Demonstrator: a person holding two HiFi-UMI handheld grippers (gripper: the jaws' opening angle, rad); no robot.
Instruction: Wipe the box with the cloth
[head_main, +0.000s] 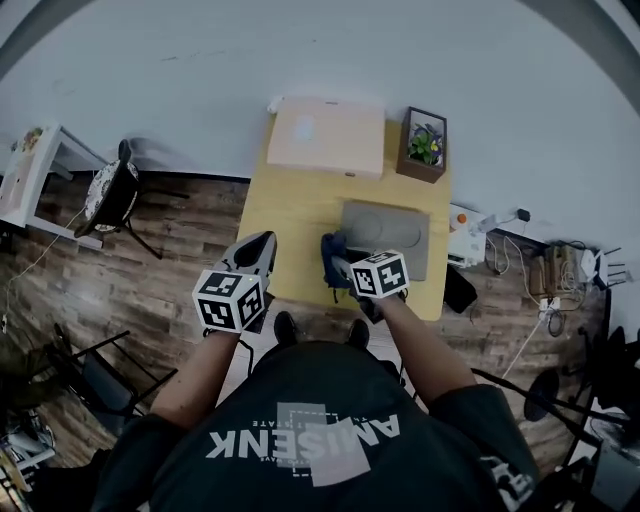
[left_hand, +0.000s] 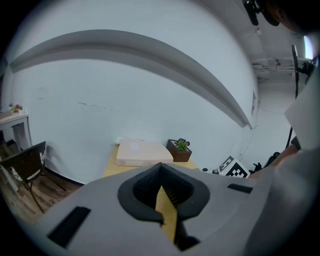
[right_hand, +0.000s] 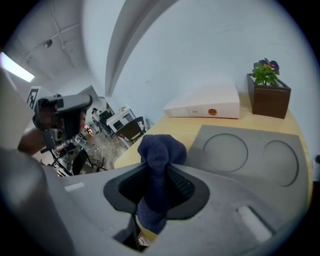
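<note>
The box lies flat at the far edge of the table, its back against the wall, with its broad pale lid facing up and nothing resting on it. We judge that this open top is the surface to be wiped, and that the wall behind should brace the box against a push. The cloth is not on it yet. It is a dark blue wad clamped between the jaws of the right gripper, with a rounded bunch sticking out past the tips. We take that bunch to be the part meant to rub, so the hard jaws stay off the lid.

This gripper hangs over the near part of the table, well apart from the box, beside the near-left corner of a grey tray with two round hollows. The reach runs forward alongside the tray.

The left gripper is pinched nearly shut on nothing, held at the near-left edge of the table, seemingly kept out of the way or ready to steady the box.

A plant stands just right of the box, so wide strokes could knock it
</note>
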